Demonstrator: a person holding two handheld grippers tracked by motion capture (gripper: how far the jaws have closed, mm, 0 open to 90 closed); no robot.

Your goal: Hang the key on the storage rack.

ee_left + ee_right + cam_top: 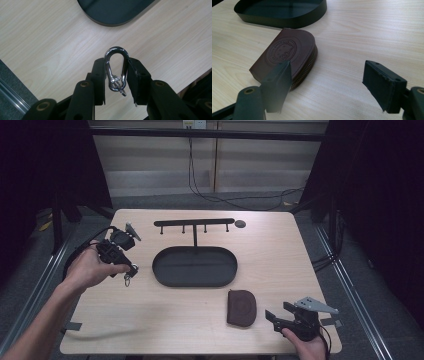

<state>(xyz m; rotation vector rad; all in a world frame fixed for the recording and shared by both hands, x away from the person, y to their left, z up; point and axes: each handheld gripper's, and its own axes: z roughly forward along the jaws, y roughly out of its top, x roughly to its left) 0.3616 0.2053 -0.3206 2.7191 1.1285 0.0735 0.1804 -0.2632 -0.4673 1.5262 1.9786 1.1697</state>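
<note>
A shiny metal snap hook (116,68) is pinched between the two jaws of the left gripper (115,80), its rounded end sticking out past the pads and a small ring hanging at its other end. The jaws are closed tight on its two long sides. In the high view the left gripper (131,270) is held above the left part of the wooden table (150,320), with the snap hook (127,278) dangling at its tip, just left of the dark oval tray (159,270).

The tray lies in the middle of the table, and from its far edge rises a thin post carrying a bar with small hooks (194,223). A small round dark disc (240,224) lies just right of the bar's end.

Nearer and to the right, a brown leather pouch (241,307) lies flat on the table. The right gripper (272,316) rests just right of it near the table's near edge, jaws spread wide and holding nothing; in its own view the pouch (284,53) sits just beyond one jaw.
</note>
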